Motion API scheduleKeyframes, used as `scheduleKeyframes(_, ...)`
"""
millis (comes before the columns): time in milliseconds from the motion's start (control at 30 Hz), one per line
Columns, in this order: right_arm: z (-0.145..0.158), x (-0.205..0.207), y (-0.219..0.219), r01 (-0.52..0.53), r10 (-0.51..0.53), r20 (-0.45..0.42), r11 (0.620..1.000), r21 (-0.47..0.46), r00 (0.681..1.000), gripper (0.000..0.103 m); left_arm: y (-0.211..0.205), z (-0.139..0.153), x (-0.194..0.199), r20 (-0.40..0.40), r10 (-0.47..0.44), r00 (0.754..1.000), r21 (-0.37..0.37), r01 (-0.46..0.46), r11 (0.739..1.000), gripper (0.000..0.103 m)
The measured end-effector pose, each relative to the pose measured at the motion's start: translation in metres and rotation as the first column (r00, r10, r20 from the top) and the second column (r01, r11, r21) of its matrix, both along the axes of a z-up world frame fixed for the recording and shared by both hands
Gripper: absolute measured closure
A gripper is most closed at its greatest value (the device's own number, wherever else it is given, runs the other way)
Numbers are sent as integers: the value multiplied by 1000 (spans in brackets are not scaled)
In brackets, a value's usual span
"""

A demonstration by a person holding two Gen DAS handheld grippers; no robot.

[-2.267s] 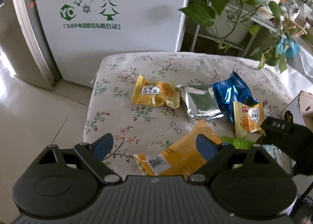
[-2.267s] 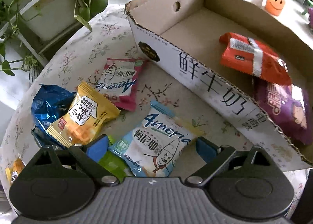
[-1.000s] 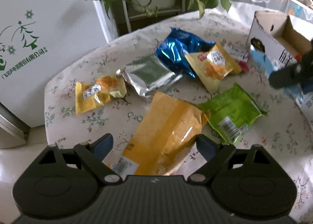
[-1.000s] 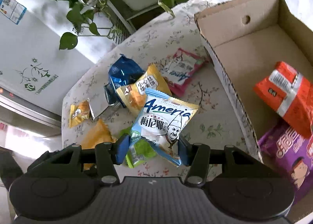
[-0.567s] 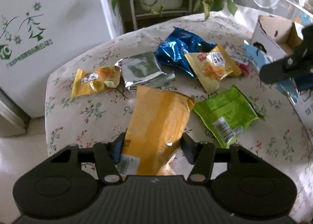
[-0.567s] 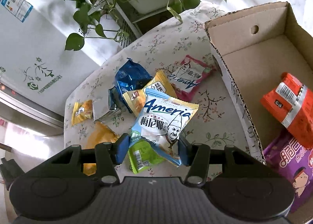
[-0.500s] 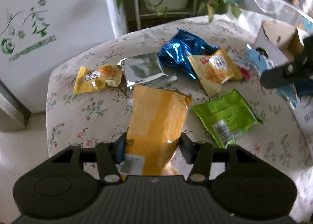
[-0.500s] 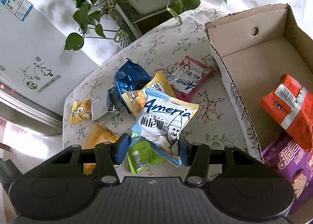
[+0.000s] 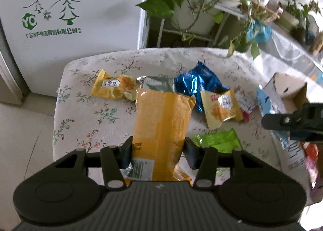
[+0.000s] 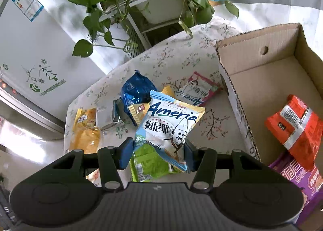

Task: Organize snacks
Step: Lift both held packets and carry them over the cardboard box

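Orange snack bag point(image 9: 161, 128), pinched by my left claw point(image 9: 158, 155), whose jaws have just closed, hangs above the floral desk point(image 9: 84, 110). My right claw point(image 10: 158, 155) grips a white-blue biscuit packet point(image 10: 171, 126) beside the cardboard box point(image 10: 260, 77), ready for dropping in.

The long orange packet point(image 9: 161, 128), which lay flat on the worktop point(image 9: 84, 114) between wide-spread jaws a second ago, has been clamped by the left hand-held gripper point(image 9: 158, 152), whose jaws have just been closing onto it. It has since been raised off the flowered cloth, so that its far end now overlaps the silver packet point(image 9: 159, 83). The blue-and-white packet point(image 10: 171, 126), seen lying on the worktop in the earliest view, has been taken up by the right hand-held gripper point(image 10: 158, 153) and is carried above the green packet point(image 10: 149, 162).
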State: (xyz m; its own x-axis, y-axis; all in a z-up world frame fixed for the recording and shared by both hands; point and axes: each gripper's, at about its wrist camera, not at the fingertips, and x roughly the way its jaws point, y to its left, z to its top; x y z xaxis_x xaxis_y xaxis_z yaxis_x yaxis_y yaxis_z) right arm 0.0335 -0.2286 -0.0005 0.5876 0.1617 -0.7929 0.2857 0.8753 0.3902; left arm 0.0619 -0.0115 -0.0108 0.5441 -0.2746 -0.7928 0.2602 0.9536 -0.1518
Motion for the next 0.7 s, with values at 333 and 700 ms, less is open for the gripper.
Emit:
scheduleKeyframes(333,7,-4,-8,-6,6,34,1000,-3,999,44,-16,19,-3,42,-7,999,-53,9,999,53)
scheduleKeyframes(700,24,-14,-25,16,-13,113,1000,-22,994,44,-55,42,-12,112,-79,991,-114,92,989,61)
